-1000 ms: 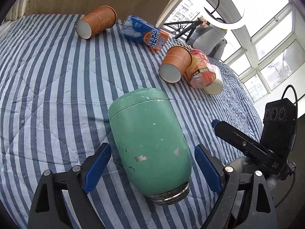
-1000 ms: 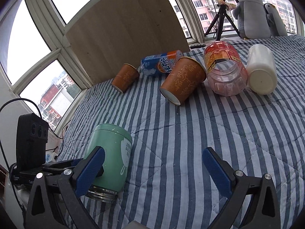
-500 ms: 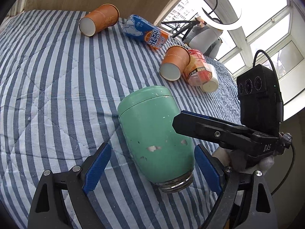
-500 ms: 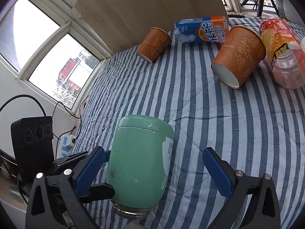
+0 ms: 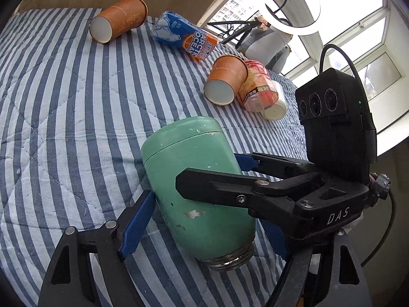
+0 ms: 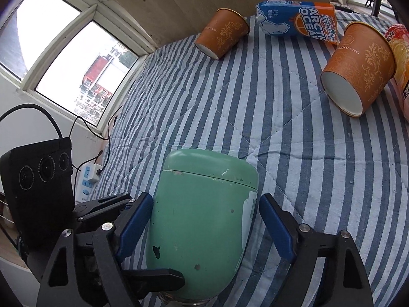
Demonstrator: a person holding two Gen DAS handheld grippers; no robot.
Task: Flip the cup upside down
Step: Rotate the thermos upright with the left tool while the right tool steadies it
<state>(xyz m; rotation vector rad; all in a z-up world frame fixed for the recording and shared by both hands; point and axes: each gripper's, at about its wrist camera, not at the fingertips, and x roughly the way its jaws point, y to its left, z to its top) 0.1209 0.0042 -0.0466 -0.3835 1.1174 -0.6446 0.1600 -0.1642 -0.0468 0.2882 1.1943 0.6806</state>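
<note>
A mint green metal cup (image 5: 194,179) lies tilted on the striped quilt, closed base pointing away, threaded metal mouth toward the cameras. My left gripper (image 5: 204,222) straddles it; its left pad (image 5: 135,225) sits by the cup's side with a gap, and its right finger is hidden. My right gripper (image 6: 204,227) also straddles the cup (image 6: 202,217). Its left pad (image 6: 133,222) touches the wall and its right pad (image 6: 276,230) stands slightly off. The right gripper's black fingers (image 5: 217,186) cross the cup in the left wrist view.
Two orange paper cups (image 5: 117,20) (image 5: 225,81) lie on their sides on the quilt (image 5: 64,102), with a blue Arctic Ocean can (image 5: 186,35), a clear jar (image 5: 258,89) and a white bottle (image 5: 276,107). A power strip (image 6: 88,181) lies past the quilt's left edge.
My right gripper has swung in from the side and narrowed around the green cup. My left gripper has moved closer to the cup and narrowed too. The cup stays on the quilt.
</note>
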